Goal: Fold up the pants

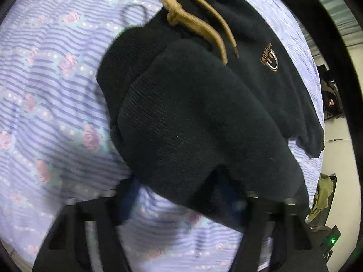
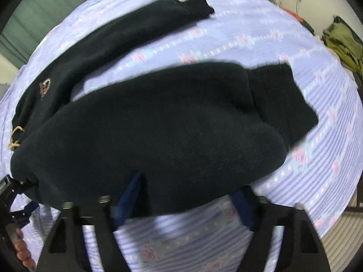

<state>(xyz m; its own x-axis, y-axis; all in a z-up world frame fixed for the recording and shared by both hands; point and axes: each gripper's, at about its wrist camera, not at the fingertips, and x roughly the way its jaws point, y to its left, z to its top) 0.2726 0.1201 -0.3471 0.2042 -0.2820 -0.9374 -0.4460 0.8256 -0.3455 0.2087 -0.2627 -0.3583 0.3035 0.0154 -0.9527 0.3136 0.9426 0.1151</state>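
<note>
Two claws point down at black knitted pants (image 1: 204, 113) with a tan drawstring (image 1: 195, 20), lying on a lilac striped floral bedsheet (image 1: 56, 90); the left claw (image 1: 181, 204) pinches a folded edge; the right claw (image 2: 181, 201) pinches another.

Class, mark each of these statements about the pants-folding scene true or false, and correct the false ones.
1. The pants are black. True.
2. The drawstring is white. False: it is tan.
3. The pants lie on a striped floral sheet. True.
4. The logo is printed in bright red. False: it looks gold.
5. The left gripper and right gripper both meet the pants' near edge. True.
</note>
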